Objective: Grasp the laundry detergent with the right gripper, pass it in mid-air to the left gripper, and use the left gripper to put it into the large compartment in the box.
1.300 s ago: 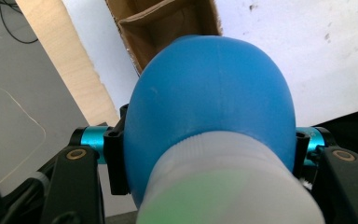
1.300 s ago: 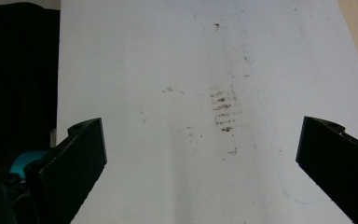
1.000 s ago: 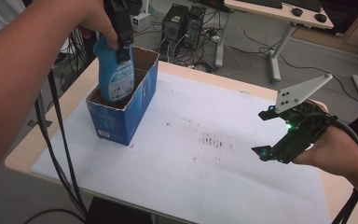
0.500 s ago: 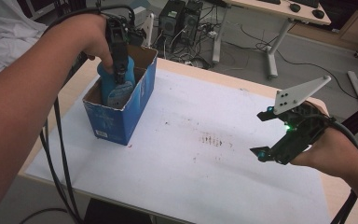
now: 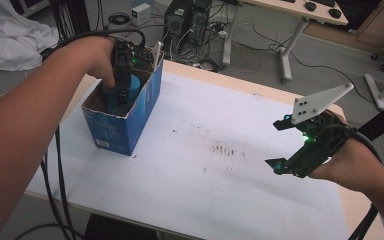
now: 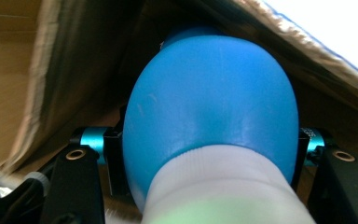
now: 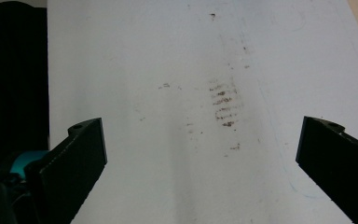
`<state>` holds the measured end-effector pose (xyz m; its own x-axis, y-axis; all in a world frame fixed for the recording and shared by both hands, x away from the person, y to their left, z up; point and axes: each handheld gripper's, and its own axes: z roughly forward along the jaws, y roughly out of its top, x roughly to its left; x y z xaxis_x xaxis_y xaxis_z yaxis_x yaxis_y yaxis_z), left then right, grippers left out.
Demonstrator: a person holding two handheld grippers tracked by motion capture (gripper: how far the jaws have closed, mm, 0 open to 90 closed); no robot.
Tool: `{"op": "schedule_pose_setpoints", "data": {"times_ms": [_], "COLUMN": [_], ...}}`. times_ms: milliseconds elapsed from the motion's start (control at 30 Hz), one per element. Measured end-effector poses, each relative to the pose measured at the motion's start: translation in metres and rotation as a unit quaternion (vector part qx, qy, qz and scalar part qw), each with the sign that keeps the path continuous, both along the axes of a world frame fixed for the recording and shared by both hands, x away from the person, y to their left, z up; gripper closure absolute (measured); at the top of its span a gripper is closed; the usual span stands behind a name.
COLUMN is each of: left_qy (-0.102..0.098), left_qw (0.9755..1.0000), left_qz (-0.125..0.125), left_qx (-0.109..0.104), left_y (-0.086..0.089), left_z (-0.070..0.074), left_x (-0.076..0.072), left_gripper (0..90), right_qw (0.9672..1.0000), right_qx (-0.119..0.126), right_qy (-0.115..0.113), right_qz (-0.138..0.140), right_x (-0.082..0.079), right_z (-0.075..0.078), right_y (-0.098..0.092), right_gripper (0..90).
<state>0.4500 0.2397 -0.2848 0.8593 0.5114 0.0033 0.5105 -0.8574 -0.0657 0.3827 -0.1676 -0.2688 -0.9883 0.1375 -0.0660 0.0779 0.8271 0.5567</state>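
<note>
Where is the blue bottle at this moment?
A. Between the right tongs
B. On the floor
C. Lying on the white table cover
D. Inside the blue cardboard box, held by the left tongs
D: the left tongs clamp the blue bottle inside the blue cardboard box.

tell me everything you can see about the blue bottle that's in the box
The blue bottle looks like smooth, glossy plastic with a rounded, bulging body and a white ribbed cap at the end nearest the gripper camera. It sits down inside the open blue cardboard box at the table's left, standing roughly upright. The left gripper is clamped on it, a jaw pressing each side. Its lower part is hidden by the box walls.
</note>
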Motion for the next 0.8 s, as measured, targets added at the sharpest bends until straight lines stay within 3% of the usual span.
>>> {"op": "schedule_pose_setpoints", "data": {"times_ms": [100, 400, 800], "left_qy": [0.000, 0.010, 0.005], "left_qw": [1.0000, 0.9998, 0.9993], "left_qz": [0.000, 0.012, 0.031], "left_qx": [-0.003, -0.012, -0.023], "left_y": [0.000, 0.002, 0.007], "left_z": [-0.007, -0.007, 0.011], "left_x": [0.000, 0.003, 0.001], "left_gripper": [38.0, 37.4, 25.3], "right_qw": [1.0000, 1.0000, 1.0000], "right_qx": [0.000, 0.001, -0.001], "right_qy": [0.001, 0.004, 0.003], "right_qz": [-0.001, -0.002, -0.001], "right_x": [0.000, 0.000, 0.000], "right_z": [-0.001, -0.006, -0.007], "right_y": [-0.001, 0.000, 0.001], "right_gripper": [0.9, 1.0, 1.0]}}
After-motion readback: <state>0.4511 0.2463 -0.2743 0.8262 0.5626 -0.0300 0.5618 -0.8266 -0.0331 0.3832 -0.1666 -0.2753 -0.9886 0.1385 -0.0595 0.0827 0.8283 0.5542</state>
